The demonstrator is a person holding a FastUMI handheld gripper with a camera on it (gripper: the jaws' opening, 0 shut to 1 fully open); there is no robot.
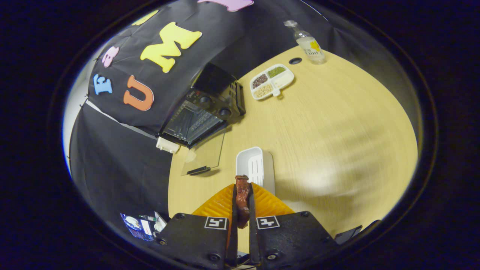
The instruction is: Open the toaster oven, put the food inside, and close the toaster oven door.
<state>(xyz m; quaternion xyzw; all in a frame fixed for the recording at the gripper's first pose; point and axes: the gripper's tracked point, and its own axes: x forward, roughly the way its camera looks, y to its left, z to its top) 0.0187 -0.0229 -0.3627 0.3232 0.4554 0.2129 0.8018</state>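
One gripper (242, 198), fingers clamped narrow on a reddish-brown piece of food (242, 198) that sticks up between them, lifted over the wooden table (337, 123). Going left to right: packets (144, 225) low at the table's left edge, contents unclear; toaster oven (204, 108) against the booth wall, well beyond and left of the fingers, its glass door (204, 155) already dropped open flat toward the table with the handle at the near end, cavity and rack exposed; white container (255, 167) just ahead of the fingertips, looks empty; divided snack tray (272, 81) farther back; clear bottle (309, 43) at the far edge. Step in hand, as I judge it: carry food to the open oven. To do it well, swing left and forward, stay high enough to clear the lowered door and its handle, come in square to the opening, keep the squeeze steady so the piece doesn't slip, release only once it's over the rack and well inside. Door closing not yet done.
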